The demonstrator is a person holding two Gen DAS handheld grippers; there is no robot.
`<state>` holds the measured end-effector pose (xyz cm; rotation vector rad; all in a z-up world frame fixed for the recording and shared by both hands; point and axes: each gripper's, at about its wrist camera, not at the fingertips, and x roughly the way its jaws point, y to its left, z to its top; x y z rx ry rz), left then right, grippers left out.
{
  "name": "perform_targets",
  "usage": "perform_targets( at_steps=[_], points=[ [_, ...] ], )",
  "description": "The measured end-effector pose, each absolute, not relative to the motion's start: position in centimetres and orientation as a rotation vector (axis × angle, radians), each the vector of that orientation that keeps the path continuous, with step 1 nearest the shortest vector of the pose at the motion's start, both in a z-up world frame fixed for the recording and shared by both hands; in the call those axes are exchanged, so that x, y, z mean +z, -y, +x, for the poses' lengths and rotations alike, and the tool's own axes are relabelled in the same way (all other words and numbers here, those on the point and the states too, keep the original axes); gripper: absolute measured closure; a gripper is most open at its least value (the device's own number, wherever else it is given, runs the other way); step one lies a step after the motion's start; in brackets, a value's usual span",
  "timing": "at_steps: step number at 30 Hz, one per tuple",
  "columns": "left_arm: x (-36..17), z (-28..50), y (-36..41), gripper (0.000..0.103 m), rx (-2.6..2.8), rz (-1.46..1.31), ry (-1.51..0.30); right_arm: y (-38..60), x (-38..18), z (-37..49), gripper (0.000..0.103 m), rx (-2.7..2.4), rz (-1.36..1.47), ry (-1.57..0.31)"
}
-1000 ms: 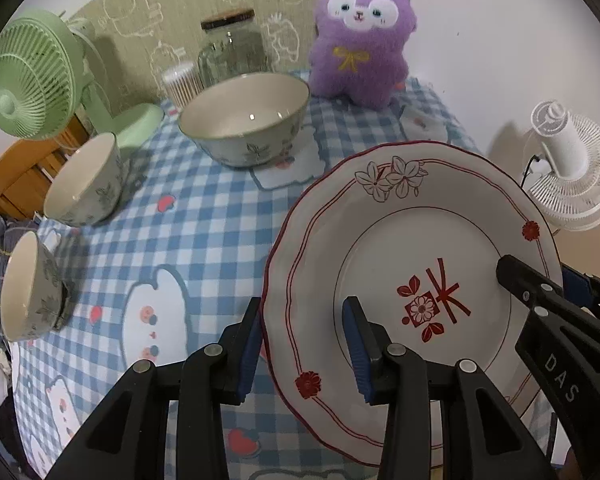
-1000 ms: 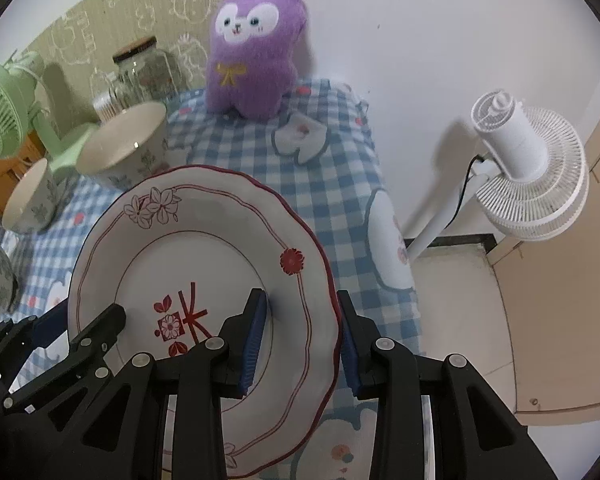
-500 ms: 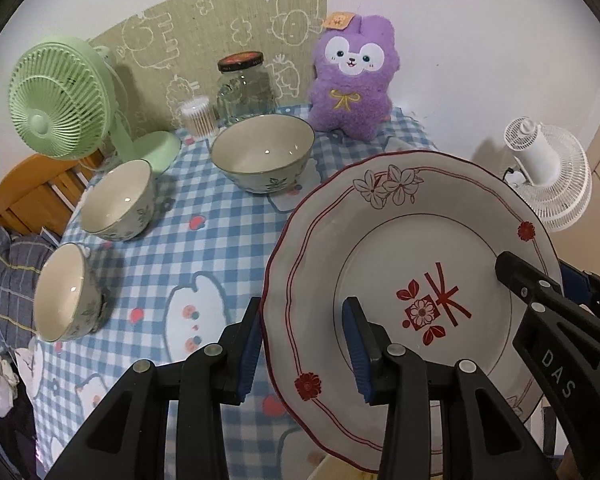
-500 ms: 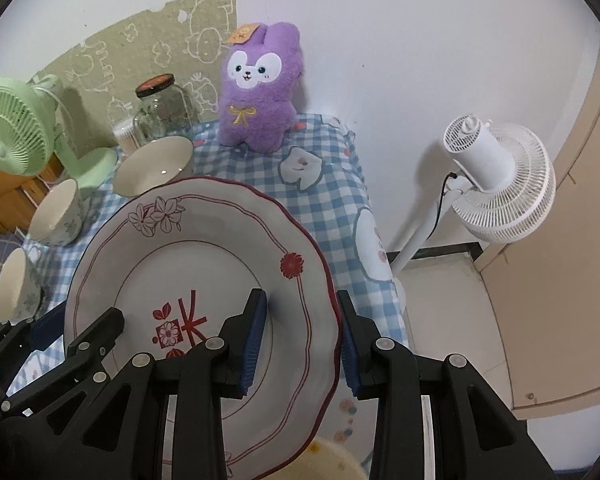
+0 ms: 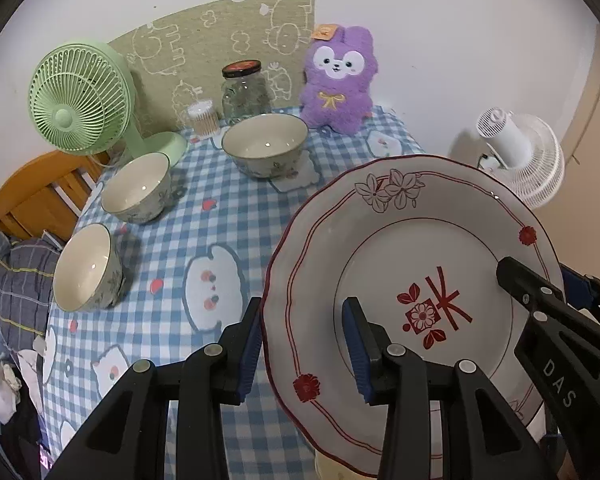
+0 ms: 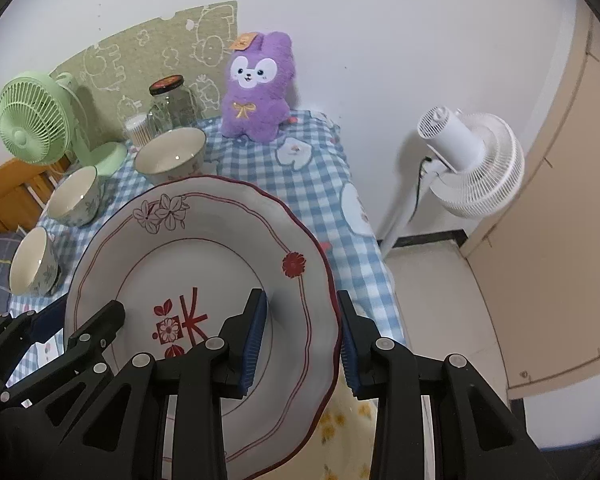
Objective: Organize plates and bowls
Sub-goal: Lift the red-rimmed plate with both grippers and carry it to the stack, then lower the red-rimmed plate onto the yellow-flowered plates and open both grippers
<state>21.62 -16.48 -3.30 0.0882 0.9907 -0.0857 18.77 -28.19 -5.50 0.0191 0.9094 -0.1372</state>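
The plate [image 5: 412, 264] sits at five o'clock, above the table [image 5: 228, 216] edge; three bowls [image 5: 265, 144] run from twelve to nine; the plush toy [image 5: 338, 84] stands behind at one.

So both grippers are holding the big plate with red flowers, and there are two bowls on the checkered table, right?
Not quite. Both the left gripper and right gripper hold the plate, but three bowls sit on the table, as the left wrist view shows.

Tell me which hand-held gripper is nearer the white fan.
Right. The right hand-held gripper clamps the plate rim on the white fan side; the left hand-held gripper clamps the opposite rim.
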Motion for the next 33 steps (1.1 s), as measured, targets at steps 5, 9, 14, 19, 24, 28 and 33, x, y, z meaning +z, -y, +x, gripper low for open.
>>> perform_targets(
  at_steps=[5,9,14,19,24,28,33],
  points=[
    [-3.4,19.7,16.7,0.064,-0.107,0.104,-0.986,28.2,-5.9,16.5,0.065,-0.164,0.025,-0.914],
    [-3.6,18.4,16.9,0.064,-0.131,0.113,-0.989,28.6,-6.4,14.8,0.065,-0.191,0.041,-0.922],
    [-4.2,17.4,17.6,0.064,-0.17,0.128,-0.992,29.4,-7.2,13.3,0.066,-0.228,0.066,-0.931],
    [-4.9,16.6,18.5,0.064,-0.199,0.147,-0.996,30.4,-8.1,12.3,0.065,-0.252,0.078,-0.941],
    [-6.3,16.0,19.3,0.064,-0.22,0.16,-1.027,31.1,-9.2,11.9,0.066,-0.265,0.085,-0.953],
    [-7.6,15.6,19.7,0.064,-0.228,0.158,-1.063,31.5,-10.6,11.7,0.066,-0.269,0.089,-0.979],
    [-8.9,15.3,20.0,0.064,-0.228,0.159,-1.103,31.9,-11.9,11.7,0.066,-0.265,0.091,-1.006]
  ],
)
